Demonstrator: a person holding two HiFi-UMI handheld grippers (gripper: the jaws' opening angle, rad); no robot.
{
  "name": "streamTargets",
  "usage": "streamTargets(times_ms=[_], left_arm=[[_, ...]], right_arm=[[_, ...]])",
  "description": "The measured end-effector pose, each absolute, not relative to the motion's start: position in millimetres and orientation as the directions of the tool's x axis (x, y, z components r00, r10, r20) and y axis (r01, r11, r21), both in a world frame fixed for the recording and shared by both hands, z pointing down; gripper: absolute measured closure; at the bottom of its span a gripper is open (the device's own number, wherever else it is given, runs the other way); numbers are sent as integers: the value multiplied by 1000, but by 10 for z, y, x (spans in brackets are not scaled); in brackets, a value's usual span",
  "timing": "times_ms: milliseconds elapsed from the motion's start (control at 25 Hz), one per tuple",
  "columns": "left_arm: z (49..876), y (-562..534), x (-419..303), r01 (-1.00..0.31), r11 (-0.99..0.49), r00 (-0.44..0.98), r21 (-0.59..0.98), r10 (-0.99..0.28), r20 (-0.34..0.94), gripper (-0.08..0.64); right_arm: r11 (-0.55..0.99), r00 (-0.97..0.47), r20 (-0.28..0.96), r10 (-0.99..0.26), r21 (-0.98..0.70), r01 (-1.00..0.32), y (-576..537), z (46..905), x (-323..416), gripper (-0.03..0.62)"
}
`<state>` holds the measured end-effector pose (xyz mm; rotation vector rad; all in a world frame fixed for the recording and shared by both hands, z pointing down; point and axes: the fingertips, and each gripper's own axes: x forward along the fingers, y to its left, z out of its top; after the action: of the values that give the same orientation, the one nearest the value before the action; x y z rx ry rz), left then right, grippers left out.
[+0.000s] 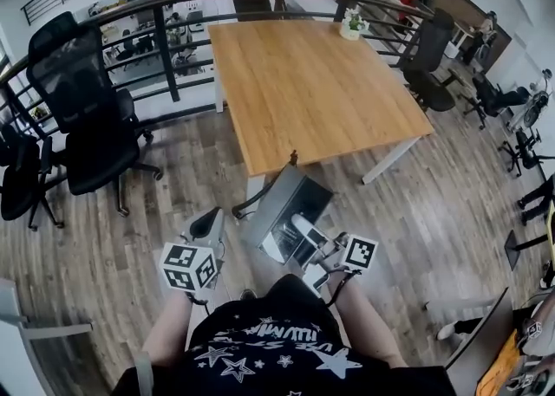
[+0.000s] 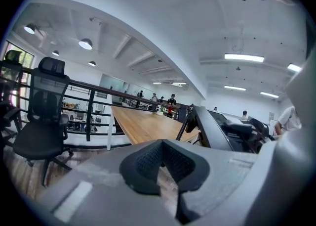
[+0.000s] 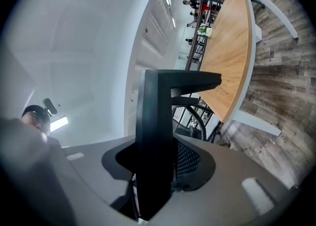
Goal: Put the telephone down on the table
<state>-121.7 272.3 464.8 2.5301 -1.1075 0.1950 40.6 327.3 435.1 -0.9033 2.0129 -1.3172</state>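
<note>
Open office, wooden table (image 1: pixel 312 82) ahead. Telephone (image 1: pixel 282 208) is held in the air just short of the table's near edge, right gripper (image 1: pixel 314 256) clamped on its dark edge. Left gripper (image 1: pixel 208 228) apparently empty, jaws apart.

The table (image 1: pixel 321 91) top lay wide and bare, save for a small potted plant (image 1: pixel 352 23) at its far right corner. Black office chairs (image 1: pixel 82 100) crowded the left side, a railing (image 1: pixel 166 52) ran behind, and another chair (image 1: pixel 432 43) stood at the far right.
</note>
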Motion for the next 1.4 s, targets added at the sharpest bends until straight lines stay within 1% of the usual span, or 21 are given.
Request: streamTargets(times_ms=[280, 520, 760, 960, 1400], left_arm=[[4810, 2586, -1241, -735, -614, 678, 288, -674, 294, 558], [4926, 2085, -1218, -778, -562, 628, 281, -711, 317, 560], [4905, 1397, -1055, -810, -527, 587, 258, -743, 321, 559], [4762, 824, -880, -826, -511, 562, 236, -770, 301, 559], [4763, 88, -425, -855, -479, 519, 200, -790, 326, 560]], right_arm=[[270, -614, -64, -786, -930, -248, 3079, 4520, 444, 430], [270, -651, -55, -757, -933, -236, 2448, 4692, 570, 430], [292, -693, -67, -718, -933, -212, 1700, 4717, 776, 430], [325, -724, -64, -686, -918, -226, 1066, 4674, 937, 430], [332, -766, -70, -639, -923, -193, 138, 4700, 1344, 430]])
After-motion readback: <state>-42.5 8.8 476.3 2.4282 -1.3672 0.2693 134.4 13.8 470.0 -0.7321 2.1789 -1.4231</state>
